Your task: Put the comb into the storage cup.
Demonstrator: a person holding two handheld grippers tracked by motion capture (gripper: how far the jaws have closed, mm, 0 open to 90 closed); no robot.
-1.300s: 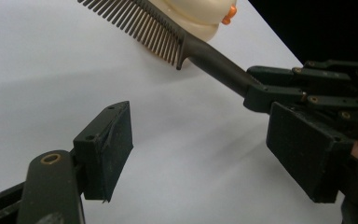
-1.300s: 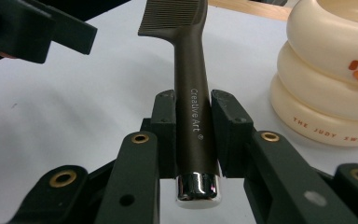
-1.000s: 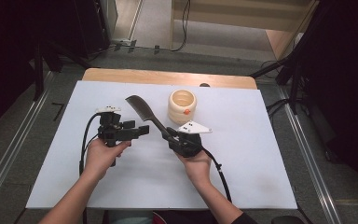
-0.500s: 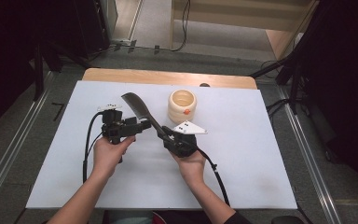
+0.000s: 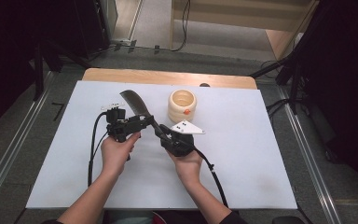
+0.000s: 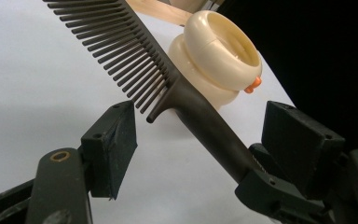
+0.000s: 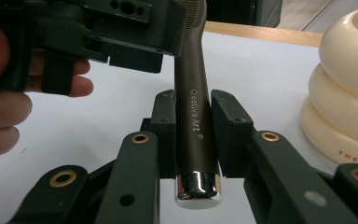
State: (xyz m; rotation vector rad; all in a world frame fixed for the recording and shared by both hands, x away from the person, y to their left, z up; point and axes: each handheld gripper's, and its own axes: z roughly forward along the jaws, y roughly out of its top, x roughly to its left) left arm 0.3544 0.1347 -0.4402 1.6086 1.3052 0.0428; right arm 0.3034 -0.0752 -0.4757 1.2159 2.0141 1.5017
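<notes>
comb (image 5: 137, 106) shifted left, clamped in R hand-held gripper (image 5: 164, 136) | L hand-held gripper (image 5: 145, 120) jaws apart, now nearer

Both forearms are bare, with no sleeves. Each hand has a black gripper: the left gripper (image 5: 142, 122) and the right gripper (image 5: 164, 135). Brass-coloured rivets sit on their arms, black cables trail behind, and the right one carries a grey triangular plate.

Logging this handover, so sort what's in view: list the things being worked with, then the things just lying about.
In use:
- comb, handle clamped in the right gripper
- left gripper, fingers open either side of the comb's handle

Lying about:
- cream ringed holder with an orange tab, standing on the white table
</notes>
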